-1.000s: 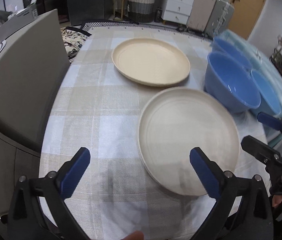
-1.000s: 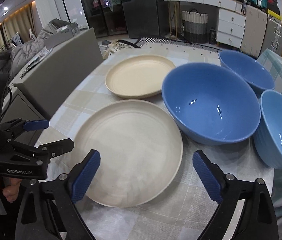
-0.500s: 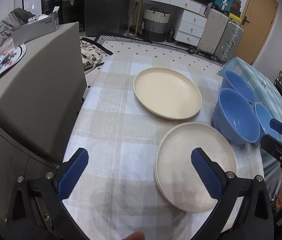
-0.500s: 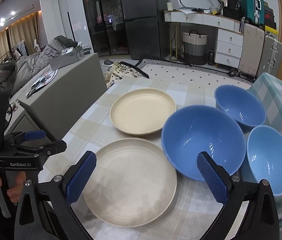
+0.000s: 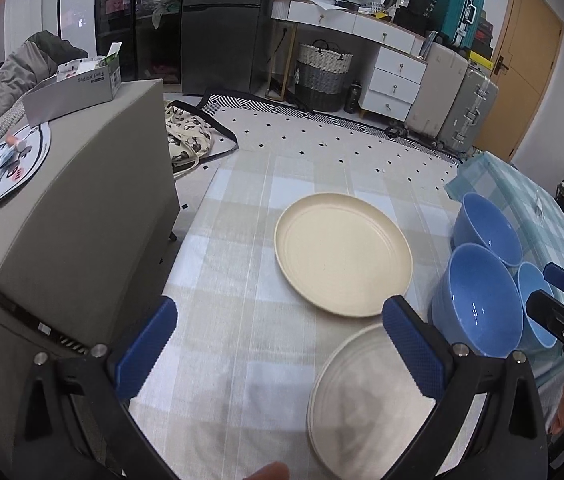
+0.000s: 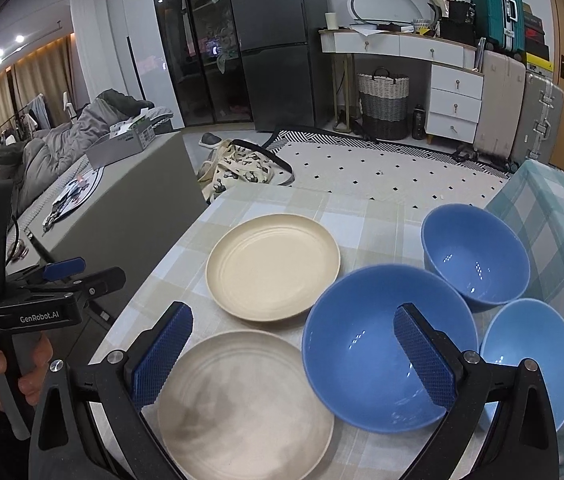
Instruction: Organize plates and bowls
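Two plates lie on the checked tablecloth: a cream plate (image 5: 342, 254) (image 6: 271, 266) farther back and a pale grey-white plate (image 5: 366, 400) (image 6: 241, 400) at the near edge. Three blue bowls stand to their right: a large one (image 5: 476, 306) (image 6: 378, 344), one behind it (image 5: 486, 228) (image 6: 476, 252) and a smaller light blue one (image 5: 530, 288) (image 6: 530, 356). My left gripper (image 5: 277, 344) is open, raised above the near table edge, left of the near plate. My right gripper (image 6: 294, 356) is open above the near plate and large bowl, holding nothing.
A grey cabinet (image 5: 73, 216) with a box and papers on top stands close along the table's left side. A teal checked cloth (image 6: 562, 216) covers the surface on the right. Beyond the table are a patterned rug, a wicker basket (image 6: 382, 104) and drawers.
Both grippers have pulled back and risen away from the table, so the plates and bowls look smaller and farther. Both stay open. The dishes have not moved.
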Motion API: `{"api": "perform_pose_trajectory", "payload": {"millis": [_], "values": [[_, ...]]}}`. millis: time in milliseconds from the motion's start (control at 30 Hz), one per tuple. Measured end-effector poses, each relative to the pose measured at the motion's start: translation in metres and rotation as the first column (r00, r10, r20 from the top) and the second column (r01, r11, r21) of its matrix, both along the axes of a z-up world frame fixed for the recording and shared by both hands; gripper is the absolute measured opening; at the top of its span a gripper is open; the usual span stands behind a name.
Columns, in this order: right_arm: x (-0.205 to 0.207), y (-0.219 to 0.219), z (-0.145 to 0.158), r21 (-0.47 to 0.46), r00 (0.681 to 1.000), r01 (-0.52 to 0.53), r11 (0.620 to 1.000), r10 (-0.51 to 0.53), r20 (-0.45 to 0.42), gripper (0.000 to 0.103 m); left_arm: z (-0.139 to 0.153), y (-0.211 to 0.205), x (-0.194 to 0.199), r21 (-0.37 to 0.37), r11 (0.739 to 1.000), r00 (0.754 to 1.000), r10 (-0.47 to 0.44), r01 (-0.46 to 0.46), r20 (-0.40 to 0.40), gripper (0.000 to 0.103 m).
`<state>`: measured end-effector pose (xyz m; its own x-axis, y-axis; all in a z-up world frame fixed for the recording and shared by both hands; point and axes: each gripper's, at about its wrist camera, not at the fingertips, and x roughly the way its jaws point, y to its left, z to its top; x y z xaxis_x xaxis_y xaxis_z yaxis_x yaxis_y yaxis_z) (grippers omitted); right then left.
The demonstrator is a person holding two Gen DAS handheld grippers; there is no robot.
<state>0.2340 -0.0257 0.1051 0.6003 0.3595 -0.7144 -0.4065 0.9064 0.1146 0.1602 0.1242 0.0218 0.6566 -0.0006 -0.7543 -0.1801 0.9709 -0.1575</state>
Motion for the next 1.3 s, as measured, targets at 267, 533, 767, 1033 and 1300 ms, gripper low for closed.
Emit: {"api": "perform_pose_trajectory", "payload": {"millis": [267,533,767,1033,1300], "values": [[0.041,0.009,0.004,-0.019,1.000,-0.008,1.000,0.007,-0.019,0.102,-0.006,0.002,0.040,0.003,1.000,1.000,0.010,-0.010,-0.023,0.103],[0.085,0.014,-0.005,-0.032,0.998,0.006,0.999,-0.007,-0.058,0.102,-0.024,0.004,0.072,-0.006,1.000,0.998,0.023,-0.023,-0.060,0.103],[0.118,0.021,-0.020,-0.048,0.994,0.008,0.999,-0.013,-0.111,0.102,-0.042,0.006,0.089,-0.001,0.999,0.994,0.039,-0.039,-0.104,0.103],[0.147,0.027,-0.050,-0.070,0.982,-0.007,0.998,-0.006,-0.188,0.102,-0.061,0.008,0.100,0.002,0.998,0.987,0.055,-0.055,-0.151,0.103],[0.172,0.030,-0.080,-0.100,0.966,-0.009,0.995,-0.017,-0.259,0.101,-0.077,0.008,0.114,0.006,0.998,0.979,0.069,-0.069,-0.192,0.103]]}}
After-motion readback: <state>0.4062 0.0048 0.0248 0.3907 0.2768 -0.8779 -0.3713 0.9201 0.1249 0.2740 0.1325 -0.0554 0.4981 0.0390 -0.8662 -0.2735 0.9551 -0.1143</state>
